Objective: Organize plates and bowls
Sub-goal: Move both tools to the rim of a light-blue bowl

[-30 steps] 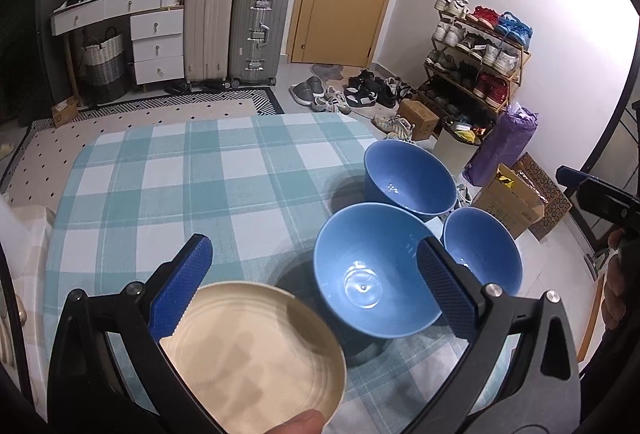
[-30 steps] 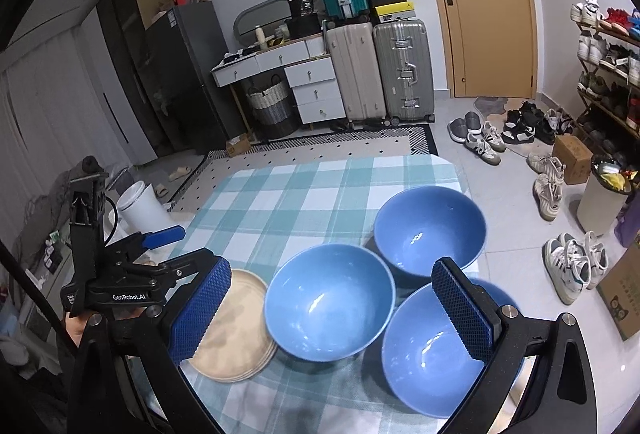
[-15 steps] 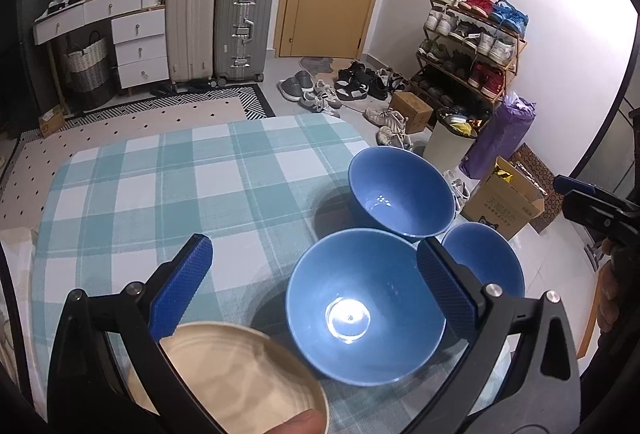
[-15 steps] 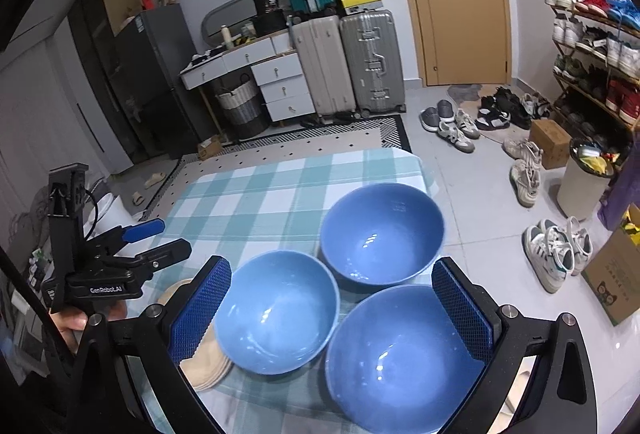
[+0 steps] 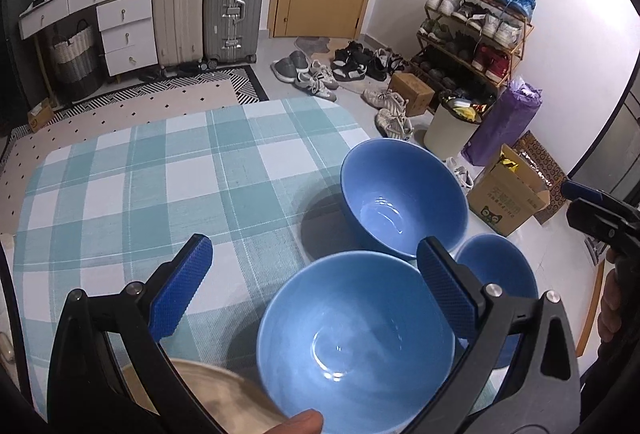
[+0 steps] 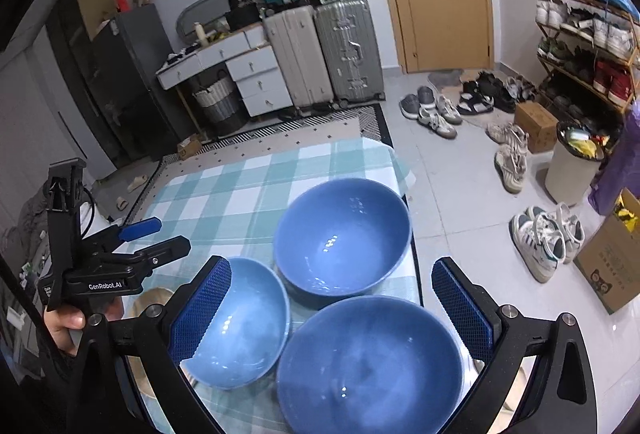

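Three blue bowls stand on the checked tablecloth (image 5: 168, 174). In the left wrist view the near bowl (image 5: 356, 338) is under my open left gripper (image 5: 316, 290), the far bowl (image 5: 404, 198) is behind it, and the third bowl (image 5: 500, 274) is at the right edge. A beige plate (image 5: 216, 394) lies at the bottom left, partly hidden. In the right wrist view my open right gripper (image 6: 332, 302) hovers over the nearest bowl (image 6: 368, 362), with the left bowl (image 6: 240, 322) and far bowl (image 6: 344, 234) beyond. Both grippers are empty.
The table's right edge (image 6: 412, 234) drops to the floor beside the bowls. Shoes (image 6: 440, 114), a bin (image 6: 572, 162), a cardboard box (image 5: 508, 198) and a shoe rack (image 5: 476, 30) stand at the right. Suitcases (image 5: 208, 6) and drawers stand at the back.
Both grippers have drawn back and shifted right along the table. The plate has slid towards the lower left of both views. The bowls have not moved.
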`<state>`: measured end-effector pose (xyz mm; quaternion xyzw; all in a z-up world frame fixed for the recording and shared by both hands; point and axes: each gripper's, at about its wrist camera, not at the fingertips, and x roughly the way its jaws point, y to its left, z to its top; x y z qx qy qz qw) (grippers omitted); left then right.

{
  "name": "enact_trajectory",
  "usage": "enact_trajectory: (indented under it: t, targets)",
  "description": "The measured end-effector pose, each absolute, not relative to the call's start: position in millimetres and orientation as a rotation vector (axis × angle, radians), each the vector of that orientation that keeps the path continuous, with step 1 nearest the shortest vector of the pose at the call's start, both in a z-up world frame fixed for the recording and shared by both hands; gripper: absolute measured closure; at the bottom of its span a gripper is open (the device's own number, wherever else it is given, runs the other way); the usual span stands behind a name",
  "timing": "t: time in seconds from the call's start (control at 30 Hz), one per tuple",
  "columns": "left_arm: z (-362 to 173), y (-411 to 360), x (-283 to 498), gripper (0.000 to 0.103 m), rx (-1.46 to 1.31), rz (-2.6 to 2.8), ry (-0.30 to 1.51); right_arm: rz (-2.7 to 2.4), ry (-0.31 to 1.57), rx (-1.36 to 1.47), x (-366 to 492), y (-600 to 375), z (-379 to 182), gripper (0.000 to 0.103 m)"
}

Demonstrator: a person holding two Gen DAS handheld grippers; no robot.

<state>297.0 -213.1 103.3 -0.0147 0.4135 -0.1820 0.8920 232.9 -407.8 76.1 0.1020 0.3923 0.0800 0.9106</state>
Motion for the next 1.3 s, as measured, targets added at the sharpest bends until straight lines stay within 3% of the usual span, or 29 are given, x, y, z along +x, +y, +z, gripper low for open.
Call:
enact_trajectory:
  t: [0.8, 1.03, 1.17, 1.3]
  targets:
    - [32.1, -273.9, 392.1, 0.001, 0.02, -0.395, 0.969, 0.134, 0.944, 0.273, 307.8, -440.4, -9.3, 0.001]
    - [10.4, -284.8, 409.9, 0.002, 0.02, -0.396, 1.005, 0.138, 0.984, 0.286, 321.9, -441.0, -27.5, 0.013]
    - [1.0, -287.4, 415.6, 0.011, 0.002, -0.406, 1.025, 0.153, 1.009, 0.291, 329.4, -440.4, -36.8, 0.021]
    - [-7.7, -293.1, 419.6, 0.027, 0.006, -0.426, 1.047, 0.156, 1.018, 0.307, 334.6, -441.2, -42.8, 0.029]
